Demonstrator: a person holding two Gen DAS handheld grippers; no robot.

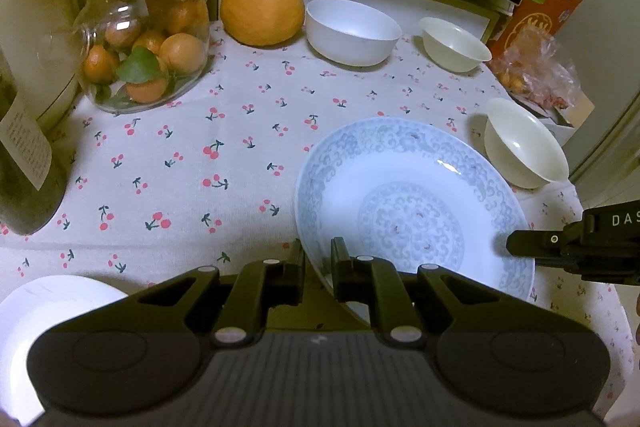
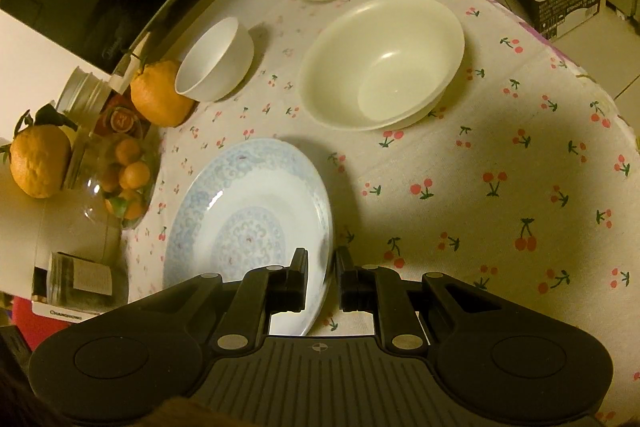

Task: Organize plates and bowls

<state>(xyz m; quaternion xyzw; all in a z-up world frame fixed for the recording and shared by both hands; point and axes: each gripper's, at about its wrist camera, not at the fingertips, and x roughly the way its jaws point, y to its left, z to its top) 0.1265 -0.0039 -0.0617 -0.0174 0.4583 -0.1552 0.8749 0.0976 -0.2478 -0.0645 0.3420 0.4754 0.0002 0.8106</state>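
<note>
Both grippers — left [image 1: 316,267], right [image 2: 322,275] — are clamped nearly closed on opposite rims of plate [image 1: 408,203]; it should be lifted level — evenly

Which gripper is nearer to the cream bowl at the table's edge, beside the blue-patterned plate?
Right. The right gripper grips the blue-patterned plate on the rim nearest the cream bowl; the left gripper grips the opposite rim.
</note>
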